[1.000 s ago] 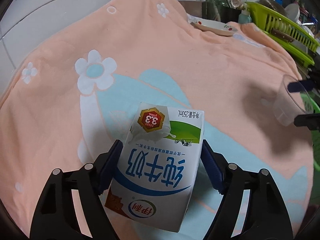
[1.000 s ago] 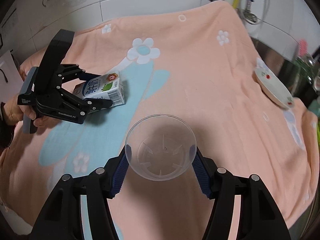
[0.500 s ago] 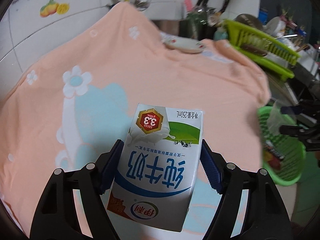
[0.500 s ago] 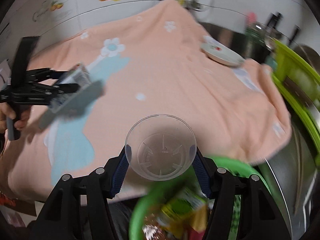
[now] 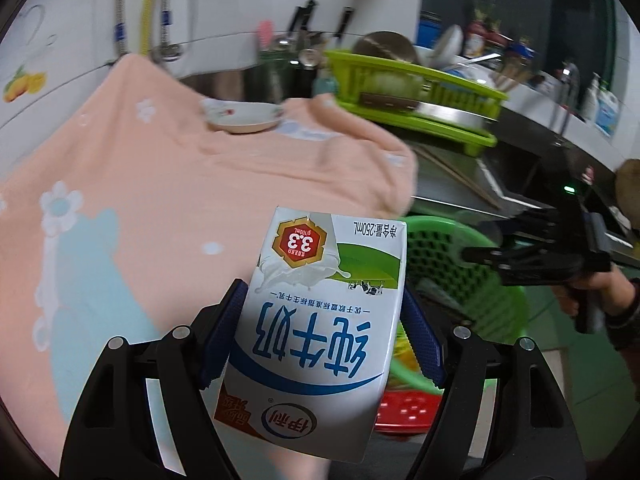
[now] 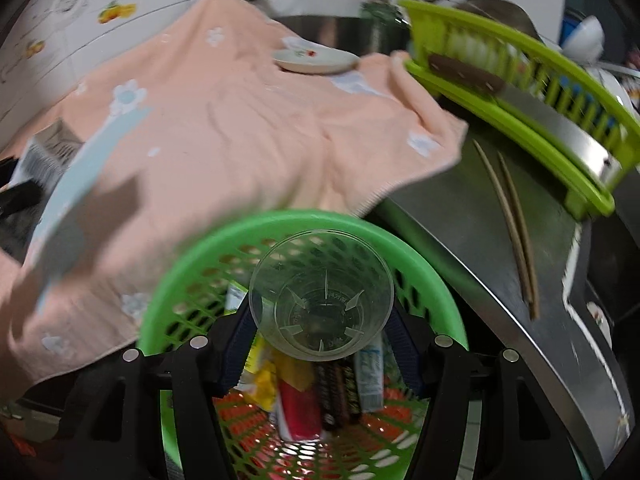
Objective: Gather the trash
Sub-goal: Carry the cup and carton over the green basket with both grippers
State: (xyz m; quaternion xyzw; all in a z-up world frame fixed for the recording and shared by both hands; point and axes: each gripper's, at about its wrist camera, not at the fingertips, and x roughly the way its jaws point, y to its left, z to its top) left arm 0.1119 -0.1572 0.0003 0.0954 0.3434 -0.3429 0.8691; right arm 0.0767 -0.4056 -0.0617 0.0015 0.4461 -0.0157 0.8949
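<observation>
1. The left gripper (image 5: 320,332) is clenched on a milk carton (image 5: 320,320); its blue pads press the carton's two sides, and the carton hangs upside down in the grip
2. Landmark: the green basket (image 6: 224,240), a mesh bin sitting beside the counter's edge
3. The milk carton is held up over the near side of the basket's rim, partly over the peach cloth (image 5: 160,200) that borders the basket
4. The right gripper (image 6: 320,340) is grasping a clear plastic cup (image 6: 320,300) by its sides, mouth toward the camera, directly above the basket's opening
5. Inside the basket lie wrappers and packets (image 6: 304,400), below the cup
6. A white dish (image 6: 316,60) rests on the cloth well beyond the basket
7. Two chopsticks (image 6: 508,220) lie on the steel counter, to the right of the basket, near a lime dish rack (image 6: 500,80)
</observation>
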